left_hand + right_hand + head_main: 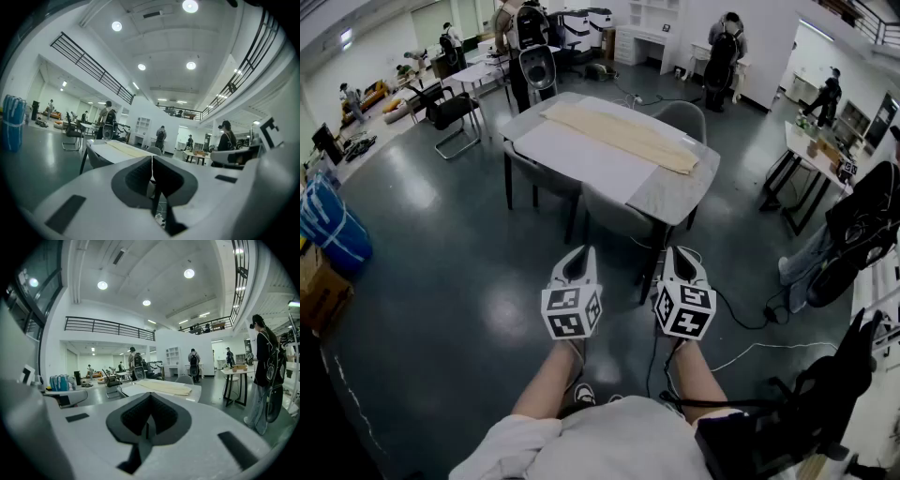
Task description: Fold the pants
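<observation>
Left tongs (578, 253) and right tongs (680, 253) are closed, empty, well apart from long cream fabric pants (623, 137) lying flat on the grey bench (670, 199); folding looks unstarted. Next, approach and open.

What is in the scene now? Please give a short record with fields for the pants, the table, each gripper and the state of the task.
pants: cream, laid out long and flat on the table's far side, unfolded
table: grey top, white sheet on its near part
left gripper: shut, empty, over the floor short of the table
right gripper: shut, empty, beside the left one
task state: folding not begun; neither gripper touches the pants
</observation>
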`<state>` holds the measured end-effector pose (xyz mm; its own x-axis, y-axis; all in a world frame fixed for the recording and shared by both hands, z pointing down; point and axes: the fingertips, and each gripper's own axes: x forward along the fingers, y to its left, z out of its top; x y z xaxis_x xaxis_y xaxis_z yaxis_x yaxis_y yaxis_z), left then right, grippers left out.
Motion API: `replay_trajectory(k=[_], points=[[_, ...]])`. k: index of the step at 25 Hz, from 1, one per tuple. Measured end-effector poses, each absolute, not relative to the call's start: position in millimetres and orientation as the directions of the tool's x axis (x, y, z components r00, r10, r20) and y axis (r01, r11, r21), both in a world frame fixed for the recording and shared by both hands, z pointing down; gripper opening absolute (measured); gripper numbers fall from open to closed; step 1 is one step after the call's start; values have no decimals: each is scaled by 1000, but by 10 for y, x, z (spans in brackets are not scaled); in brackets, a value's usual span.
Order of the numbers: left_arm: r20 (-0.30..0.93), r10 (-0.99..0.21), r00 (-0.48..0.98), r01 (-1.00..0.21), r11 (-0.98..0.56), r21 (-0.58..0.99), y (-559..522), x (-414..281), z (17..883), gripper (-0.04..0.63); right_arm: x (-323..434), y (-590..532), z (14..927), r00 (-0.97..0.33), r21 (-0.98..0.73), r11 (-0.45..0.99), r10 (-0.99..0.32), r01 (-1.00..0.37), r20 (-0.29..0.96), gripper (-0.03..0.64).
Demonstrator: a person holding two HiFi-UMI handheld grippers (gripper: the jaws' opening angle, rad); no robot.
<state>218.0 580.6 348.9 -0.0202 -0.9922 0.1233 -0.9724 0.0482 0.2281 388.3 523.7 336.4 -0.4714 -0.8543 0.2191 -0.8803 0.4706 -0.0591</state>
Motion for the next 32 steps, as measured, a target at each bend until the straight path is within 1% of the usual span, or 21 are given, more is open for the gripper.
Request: replay_trajectory(k=[8, 20, 27, 32], points=[[128, -991, -26, -976, 52, 211, 5748, 1944, 3584, 11, 3650, 5181, 3458, -477, -82, 470, -853, -879, 211, -8], [152, -988, -14, -978, 45, 205, 5602, 1363, 3718, 11, 3105, 5011, 3629, -447, -81, 442, -859, -894, 249, -8], [184, -983, -9, -974, 50, 219, 5254, 1100, 3865, 11, 2877, 4683, 3809, -435, -72, 434, -850, -898, 296, -8], [192, -981, 8, -973, 37, 226, 4802, 905, 3990, 11, 2665, 4233, 3935, -425, -74, 424, -850, -903, 312, -8]])
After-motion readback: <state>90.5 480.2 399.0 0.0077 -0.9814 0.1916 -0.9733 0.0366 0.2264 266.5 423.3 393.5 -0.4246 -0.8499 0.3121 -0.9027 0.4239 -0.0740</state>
